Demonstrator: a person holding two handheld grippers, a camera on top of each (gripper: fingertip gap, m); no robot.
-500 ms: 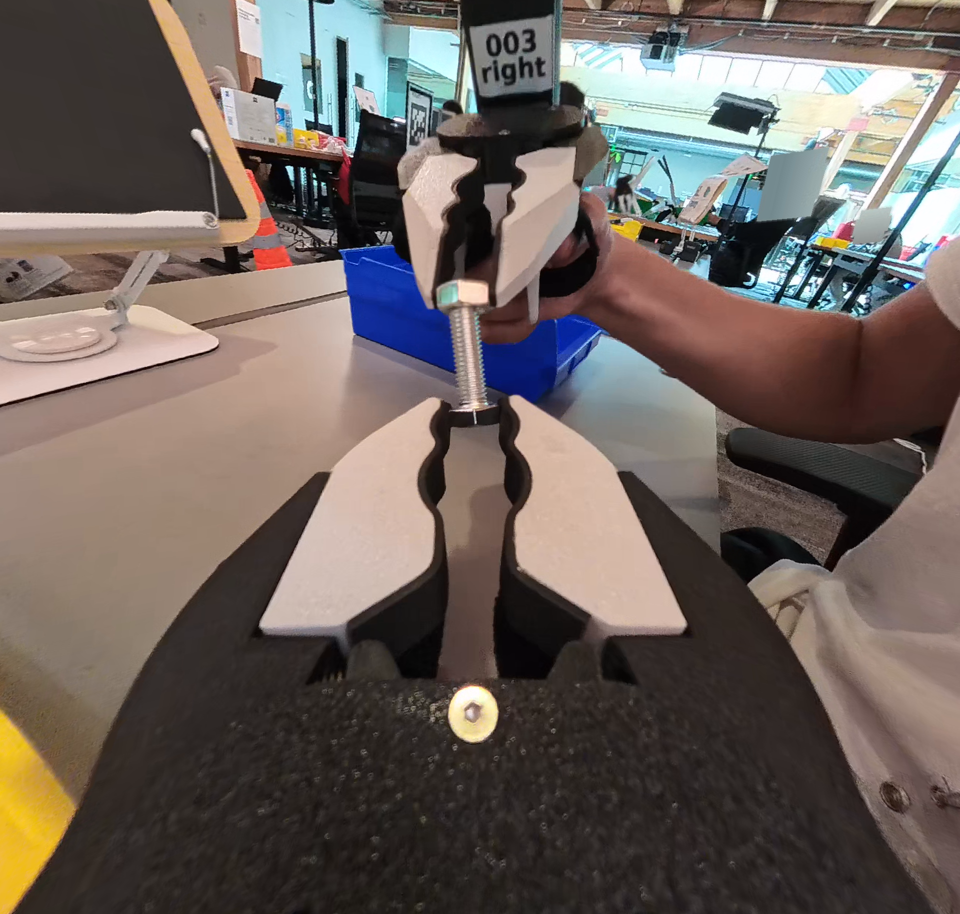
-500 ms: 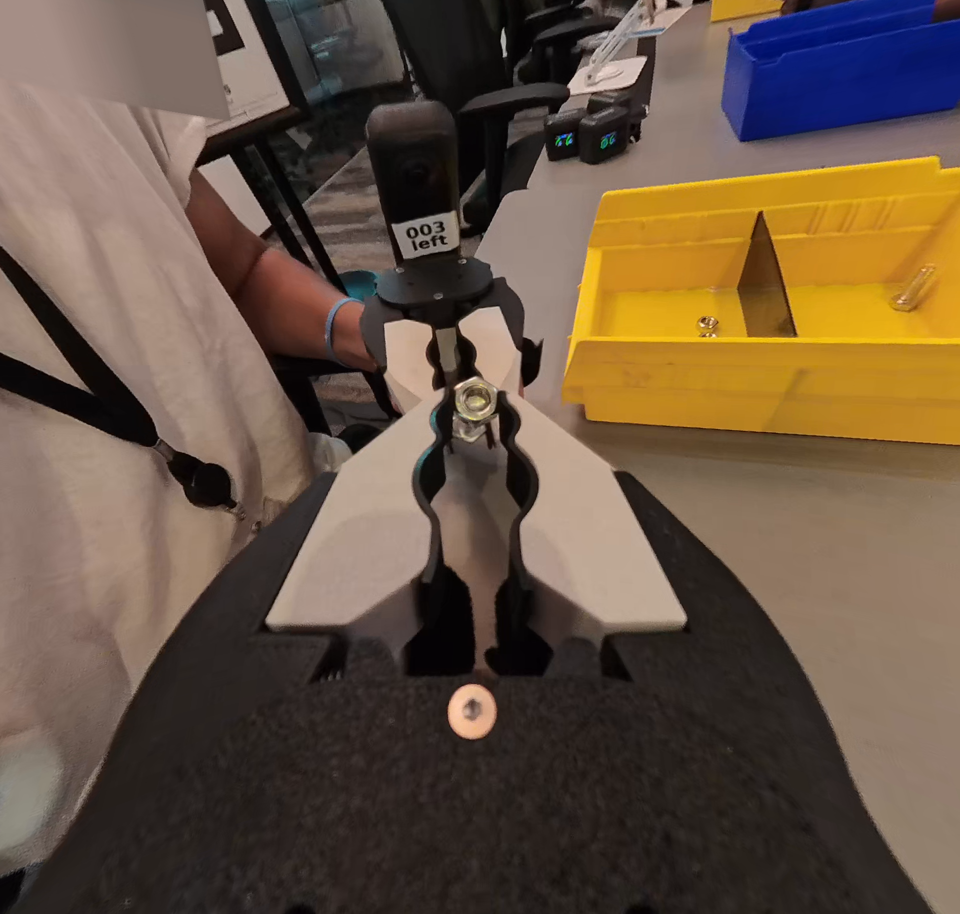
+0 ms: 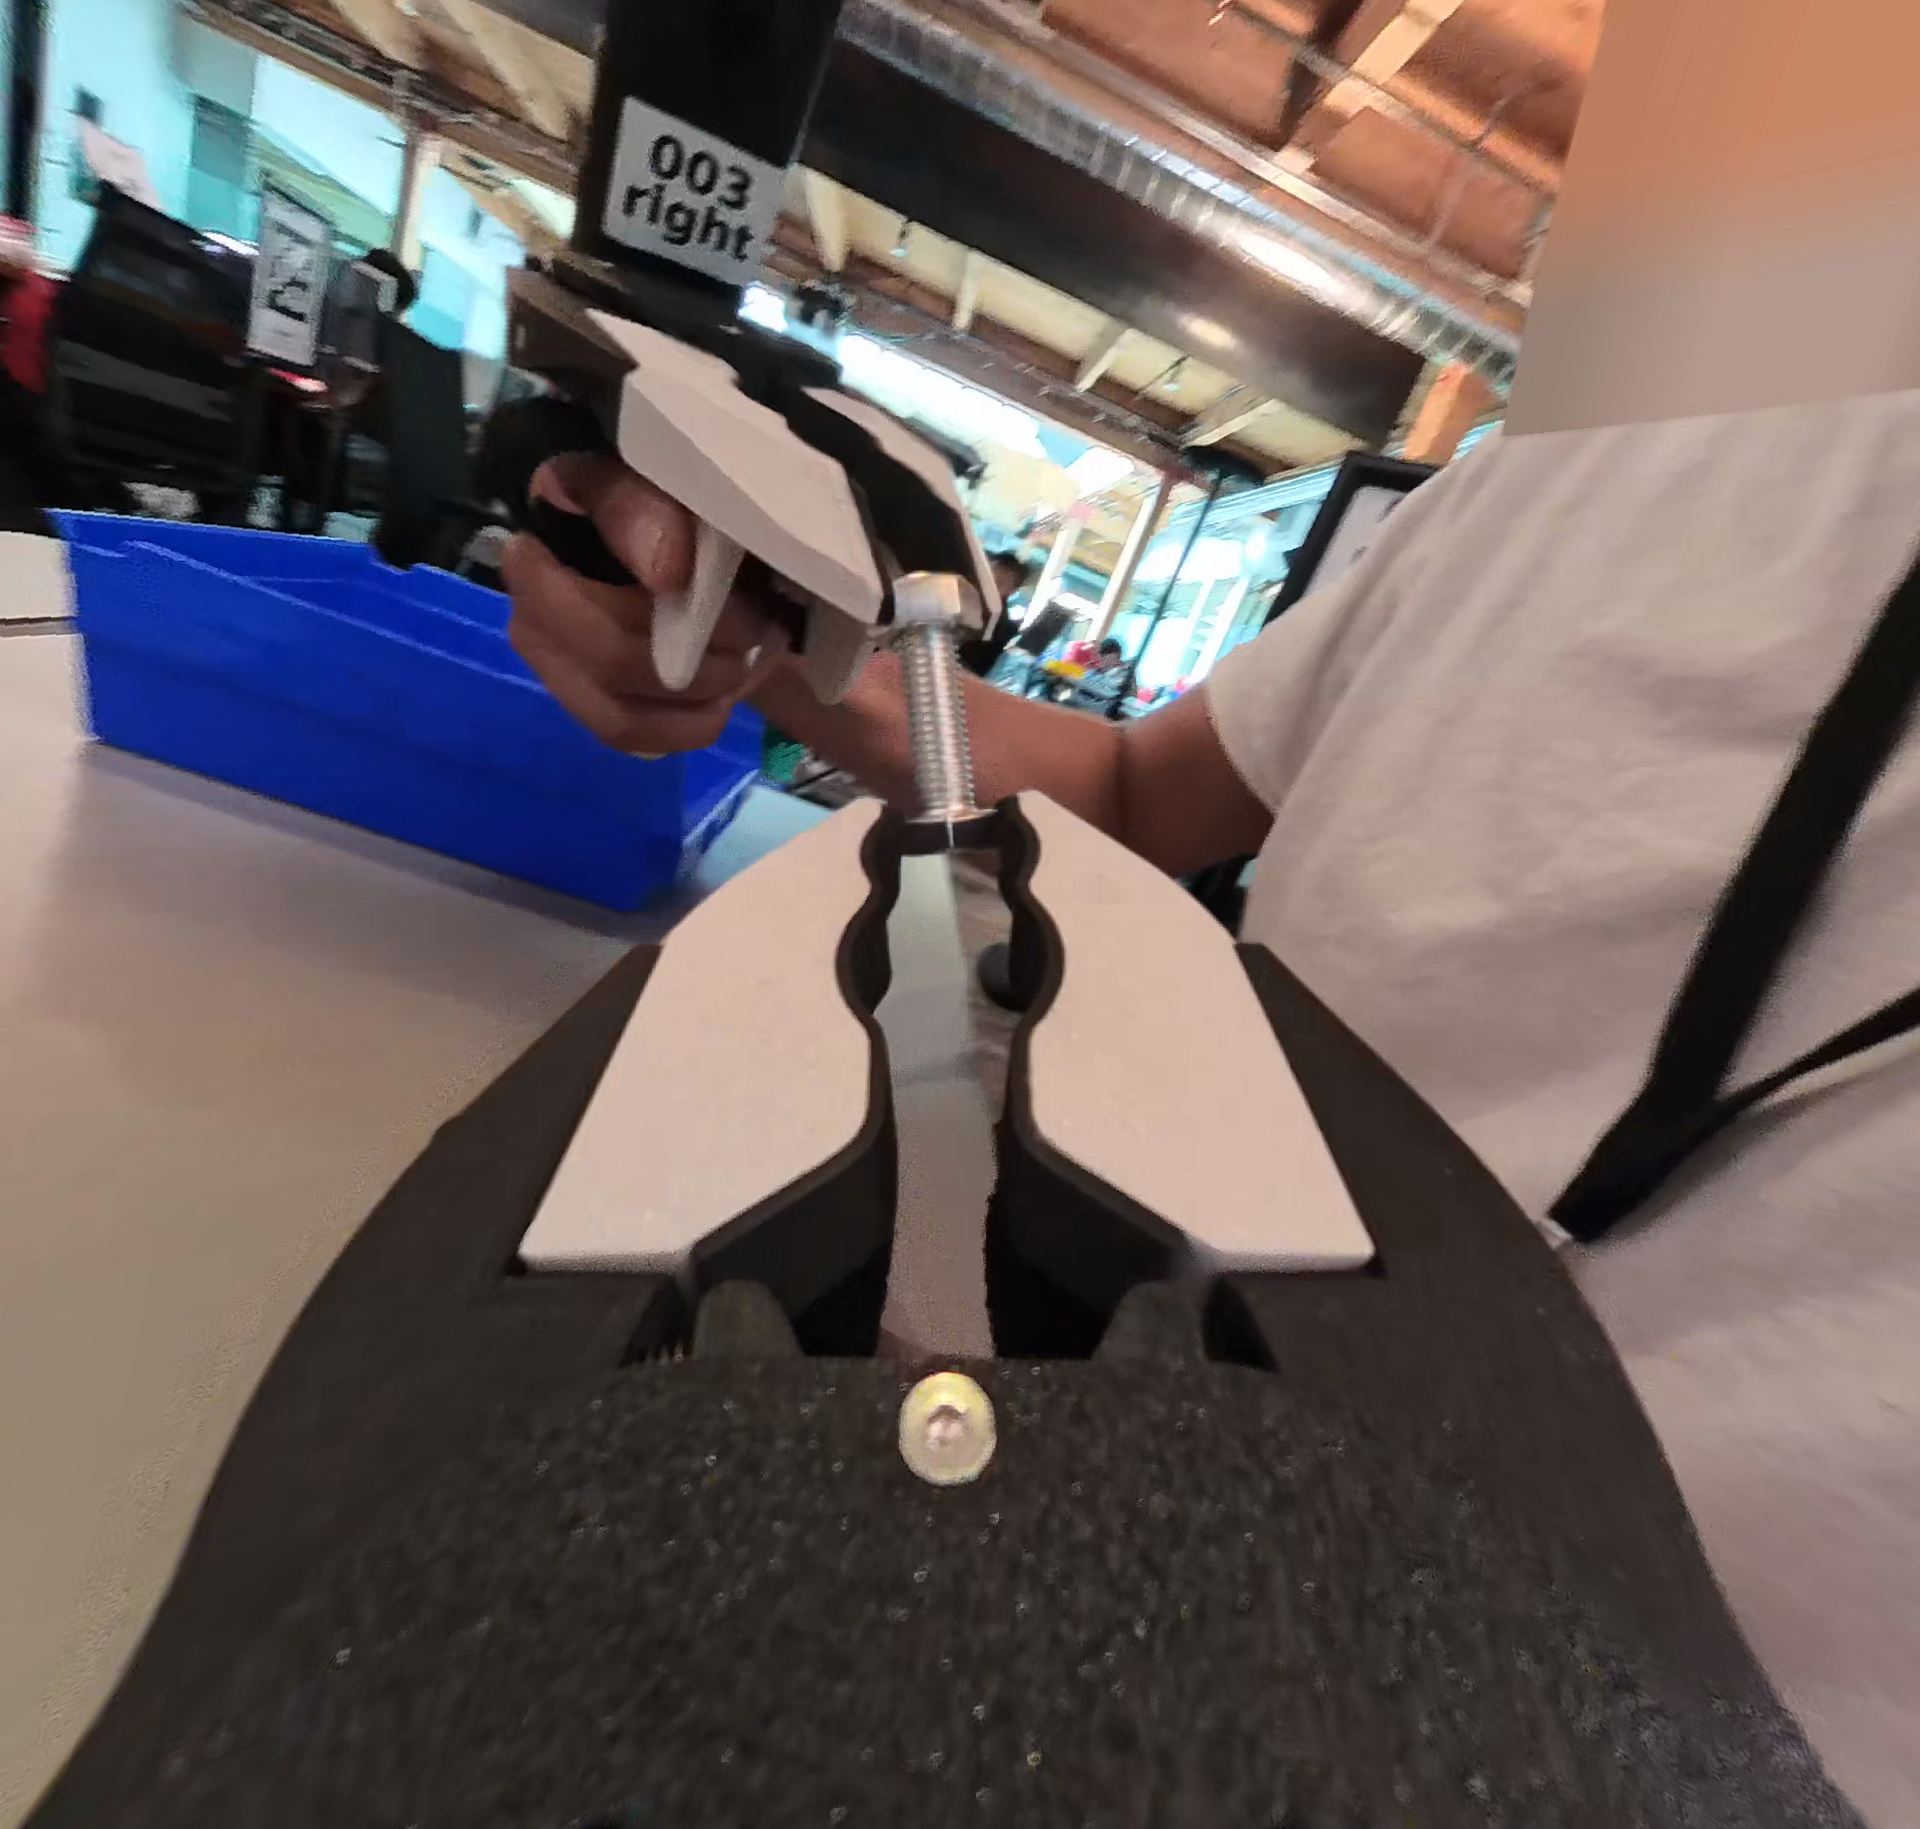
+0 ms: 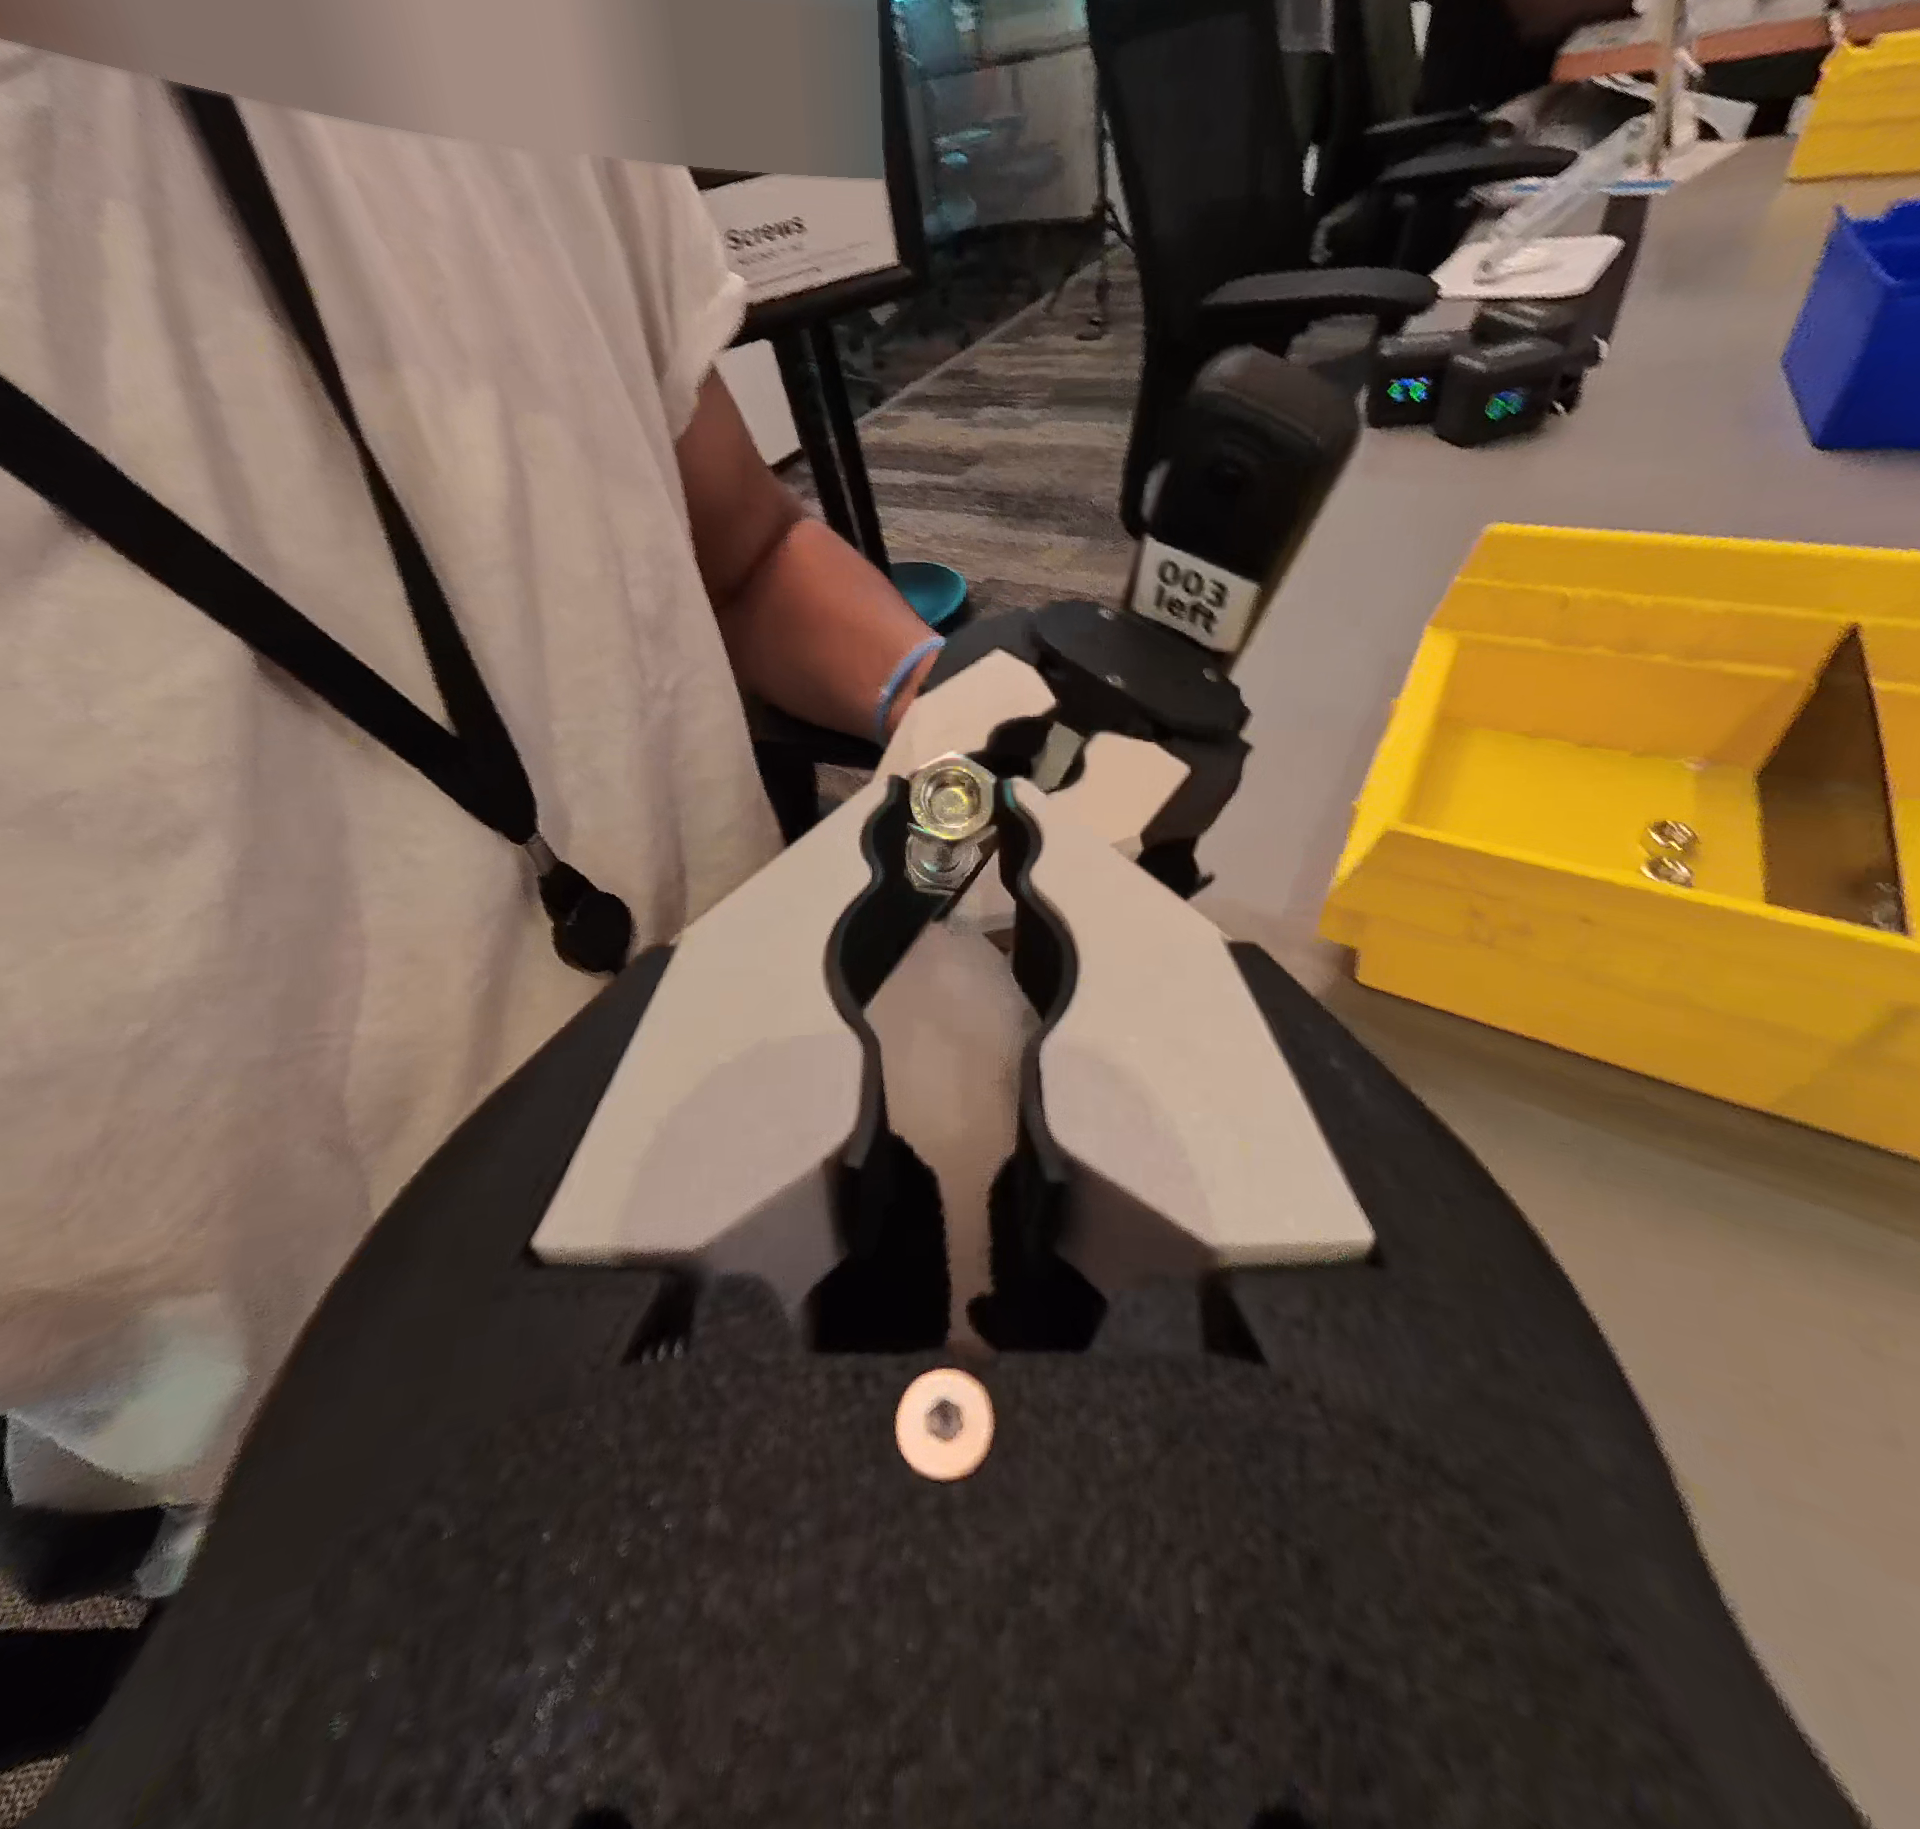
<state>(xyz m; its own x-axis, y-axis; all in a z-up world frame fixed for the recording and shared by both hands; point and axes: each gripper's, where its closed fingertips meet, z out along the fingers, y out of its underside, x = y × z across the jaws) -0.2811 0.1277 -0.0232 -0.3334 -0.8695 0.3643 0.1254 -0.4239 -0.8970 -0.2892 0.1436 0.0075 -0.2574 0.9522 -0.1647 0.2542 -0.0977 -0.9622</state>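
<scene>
My left gripper [image 3: 945, 825] is shut on a metal nut [image 3: 948, 832] at its fingertips. A silver threaded bolt [image 3: 935, 719] rises out of the nut. My right gripper [image 3: 927, 603] comes in from above at a tilt and is shut on the bolt's hex head. In the right wrist view my right gripper [image 4: 951, 805] clamps the hex head [image 4: 948, 800] at its tips. The nut [image 4: 940, 860] sits just behind it on the thread. The left gripper's white fingers [image 4: 987, 714] reach it from the far side. Both are held in the air above the table's edge.
A blue bin [image 3: 364, 699] stands on the grey table [image 3: 260, 1000] behind the right gripper. A yellow bin [image 4: 1558, 948] with loose nuts [image 4: 1668, 849] lies to the right. The person's white shirt [image 3: 1558, 740] is close by. Office chairs [image 4: 1195, 169] and small black devices [image 4: 1475, 392] stand farther off. Left and right tips are no more than a few centimetres apart.
Both grippers have swung toward the person. The right gripper has tilted over from upright to slanting. Bolt and nut stay in both grasps.
</scene>
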